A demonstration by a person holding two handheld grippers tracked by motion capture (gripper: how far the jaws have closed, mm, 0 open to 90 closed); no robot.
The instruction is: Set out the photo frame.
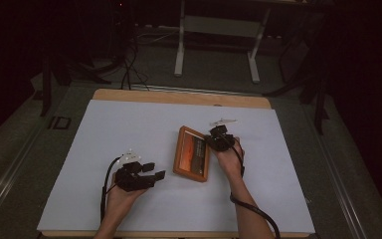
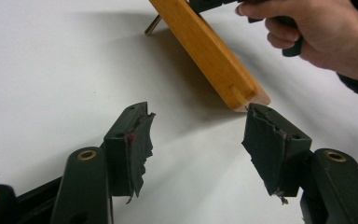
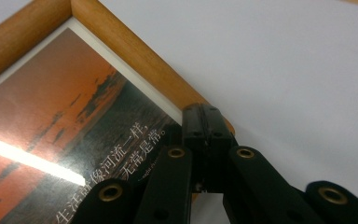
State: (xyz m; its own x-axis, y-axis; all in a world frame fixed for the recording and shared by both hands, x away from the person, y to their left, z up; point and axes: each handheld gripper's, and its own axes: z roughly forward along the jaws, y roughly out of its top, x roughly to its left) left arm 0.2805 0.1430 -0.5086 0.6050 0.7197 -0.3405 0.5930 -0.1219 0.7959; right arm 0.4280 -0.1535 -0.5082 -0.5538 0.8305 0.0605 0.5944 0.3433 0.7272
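A wooden picture frame [image 1: 192, 153] with an orange sunset print lies near the middle of the white mat, its right side raised; a thin back peg [image 2: 152, 25] shows under it. My right gripper [image 1: 218, 139] is at the frame's right rim. In the right gripper view its jaws [image 3: 205, 122] are pressed together over the wooden rim [image 3: 135, 60], with no gap and nothing visible between them. My left gripper [image 1: 154, 171] rests left of the frame. It stands open [image 2: 198, 140] with bare mat between its torn pads, and the frame's near corner [image 2: 249, 95] is just beyond the right pad.
The white mat [image 1: 129, 124] covers a wooden table with open room on its left and far sides. Cables trail from both grippers over the forearms. Behind the table stand a white table's legs [image 1: 179, 50] and dark chair bases on the floor.
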